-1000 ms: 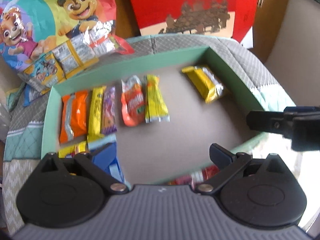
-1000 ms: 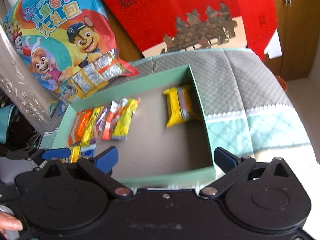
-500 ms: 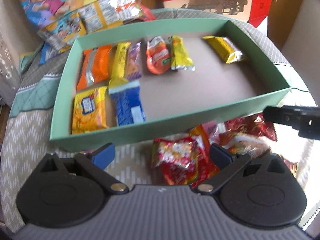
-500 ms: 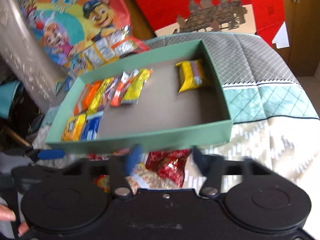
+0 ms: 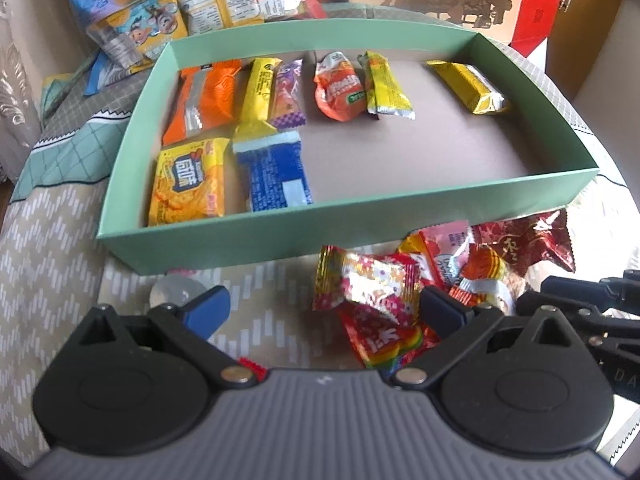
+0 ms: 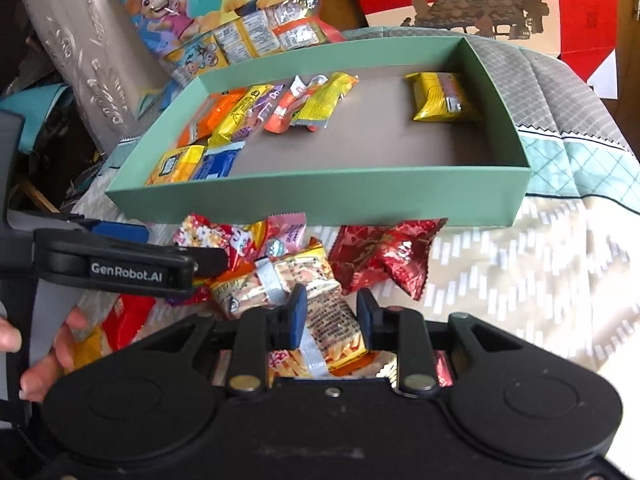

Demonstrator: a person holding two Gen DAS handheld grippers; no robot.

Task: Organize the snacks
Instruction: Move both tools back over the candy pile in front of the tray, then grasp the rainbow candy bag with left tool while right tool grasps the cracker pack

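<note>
Near the green box (image 6: 320,204) | right gripper (image 6: 331,320) had just closed on an orange packet (image 6: 320,304) | left gripper (image 5: 324,312) gaped empty | slick wrapper might slip.

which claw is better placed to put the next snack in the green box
Right. The right claw has just been closing, its jaws around an orange snack packet, near the green box. The left claw is open and holds nothing.

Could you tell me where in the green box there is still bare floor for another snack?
The green box is bare across its near middle and right, between the blue packet and the lone yellow bar. Its left end is crowded.
</note>
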